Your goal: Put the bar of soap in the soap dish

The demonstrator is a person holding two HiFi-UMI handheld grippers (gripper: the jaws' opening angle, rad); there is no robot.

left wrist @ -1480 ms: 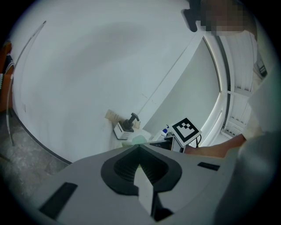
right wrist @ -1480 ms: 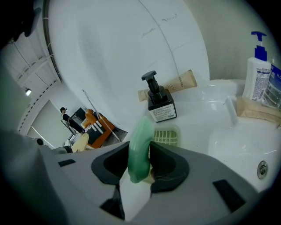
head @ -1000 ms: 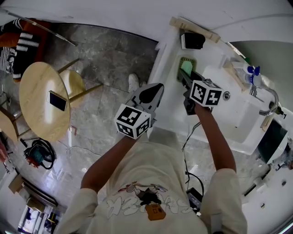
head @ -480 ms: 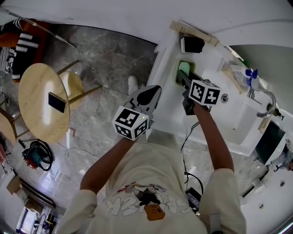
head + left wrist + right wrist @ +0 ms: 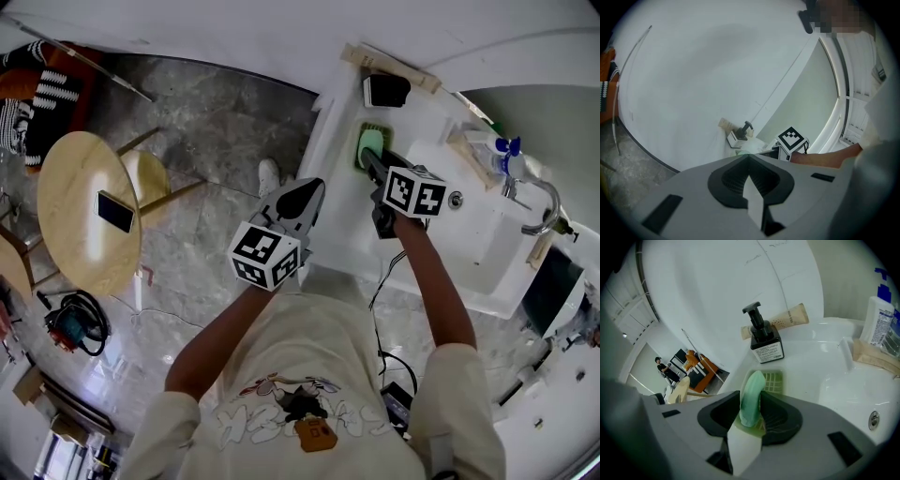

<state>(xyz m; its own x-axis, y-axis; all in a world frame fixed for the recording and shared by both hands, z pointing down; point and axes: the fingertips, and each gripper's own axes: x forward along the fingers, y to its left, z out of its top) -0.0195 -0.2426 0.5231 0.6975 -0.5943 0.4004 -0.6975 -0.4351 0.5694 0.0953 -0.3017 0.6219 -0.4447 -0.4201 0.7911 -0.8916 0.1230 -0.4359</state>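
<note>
Soap (image 5: 752, 397), pale green, stands on edge in the right gripper (image 5: 751, 420), whose jaws pinch its flat faces. We judge it is held that way so the bar can go straight down into the dish (image 5: 774, 379) and be let go without the jaws fouling the rim. The dish, a green slatted tray, lies directly under and just ahead of the bar on the sink ledge; whether the bar's lower end already touches it we cannot tell. The left gripper (image 5: 749, 180) has its jaws together with nothing in them. In the head view it hangs over the floor, well apart from the sink, which keeps it out of the working hand's way. Just behind the dish stands a dark pump bottle (image 5: 764, 341), with a tan tube (image 5: 790, 318) lying behind that against the wall; the basin (image 5: 834, 380) opens to the right. We think the bottle is the only near obstacle, should the gripper push forward rather than down.
</note>
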